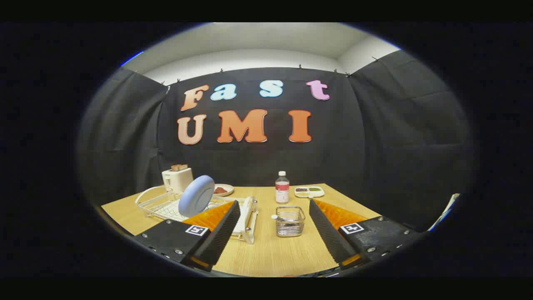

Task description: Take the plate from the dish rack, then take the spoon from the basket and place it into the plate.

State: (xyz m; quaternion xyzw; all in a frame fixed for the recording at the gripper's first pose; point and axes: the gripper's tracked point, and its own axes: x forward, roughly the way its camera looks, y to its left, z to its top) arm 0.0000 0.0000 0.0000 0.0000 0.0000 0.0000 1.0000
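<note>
A pale blue plate (196, 195) stands on edge in the white wire dish rack (162, 205), beyond my left finger. A small wire basket (290, 221) stands on the wooden table (270, 254), just ahead and between my fingers; a white spoon end (274, 217) pokes out at its left rim. My gripper (275, 208) is open, held above the table's near side, with nothing between its fingers. The left finger hides part of the rack's near end.
A white toaster (177, 178) with toast stands behind the rack. Beside it lies a small dish of dark food (222, 190). A bottle with a red label (282, 187) and a white compartment tray (309, 191) stand at the table's far side.
</note>
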